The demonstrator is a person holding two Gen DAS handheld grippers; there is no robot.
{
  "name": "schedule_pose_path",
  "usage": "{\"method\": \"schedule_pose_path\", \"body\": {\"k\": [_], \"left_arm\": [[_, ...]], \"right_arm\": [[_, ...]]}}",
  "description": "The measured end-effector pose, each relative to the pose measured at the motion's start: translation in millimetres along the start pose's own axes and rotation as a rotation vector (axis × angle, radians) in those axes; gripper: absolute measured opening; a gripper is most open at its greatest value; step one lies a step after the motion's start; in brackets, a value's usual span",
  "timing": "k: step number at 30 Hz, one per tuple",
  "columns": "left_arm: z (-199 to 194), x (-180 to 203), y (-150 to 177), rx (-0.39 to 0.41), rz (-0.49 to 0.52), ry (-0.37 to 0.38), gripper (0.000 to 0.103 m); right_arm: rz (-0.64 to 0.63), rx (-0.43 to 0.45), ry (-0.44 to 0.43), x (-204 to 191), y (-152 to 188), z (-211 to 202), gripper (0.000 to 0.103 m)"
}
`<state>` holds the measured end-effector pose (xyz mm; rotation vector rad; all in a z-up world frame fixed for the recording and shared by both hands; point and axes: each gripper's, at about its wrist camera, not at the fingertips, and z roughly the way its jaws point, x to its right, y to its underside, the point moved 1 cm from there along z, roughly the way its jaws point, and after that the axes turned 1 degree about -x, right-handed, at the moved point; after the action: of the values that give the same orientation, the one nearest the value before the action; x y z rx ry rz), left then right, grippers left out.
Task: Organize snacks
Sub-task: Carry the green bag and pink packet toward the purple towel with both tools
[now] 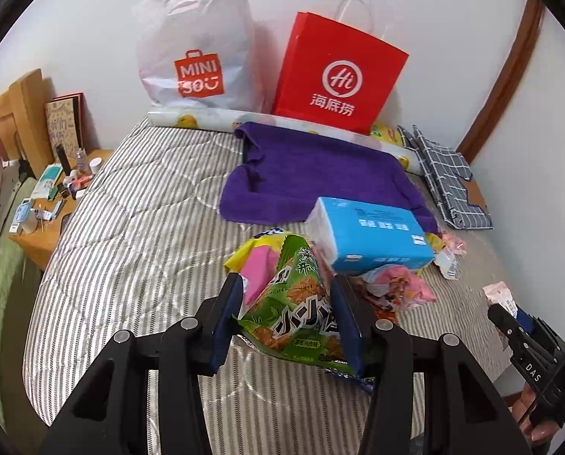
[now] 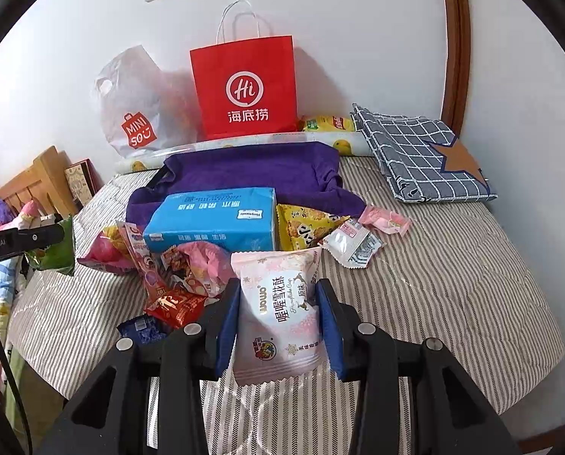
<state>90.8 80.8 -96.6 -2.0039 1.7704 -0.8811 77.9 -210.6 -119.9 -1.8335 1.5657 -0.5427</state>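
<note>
My left gripper (image 1: 287,284) is shut on a green snack bag (image 1: 297,314), held tilted above the striped bed (image 1: 130,235). My right gripper (image 2: 277,288) is shut on a pink-and-white snack packet (image 2: 278,314), both pads pressing its sides. A pile of snack packets (image 2: 168,265) lies around a blue tissue pack (image 2: 214,220). A yellow snack bag (image 2: 305,227) and two small packets (image 2: 354,242) lie to its right. In the left wrist view the right gripper (image 1: 509,322) shows at the right edge. The right wrist view catches the left gripper (image 2: 36,239) and green bag (image 2: 58,246) at far left.
A red paper bag (image 1: 339,76) and a white plastic bag (image 1: 195,57) stand against the far wall behind a purple towel (image 1: 312,174). A folded checked cloth (image 2: 415,151) lies at the back right. A cluttered wooden nightstand (image 1: 55,197) stands left of the bed.
</note>
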Motion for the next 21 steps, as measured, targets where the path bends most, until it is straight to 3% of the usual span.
{"method": "schedule_pose_path", "body": {"k": [21], "left_arm": [[7.8, 52.4, -44.8, 0.006, 0.067, 0.069, 0.048]], "right_arm": [[-0.034, 0.029, -0.002, 2.1, -58.4, -0.1, 0.038]]}}
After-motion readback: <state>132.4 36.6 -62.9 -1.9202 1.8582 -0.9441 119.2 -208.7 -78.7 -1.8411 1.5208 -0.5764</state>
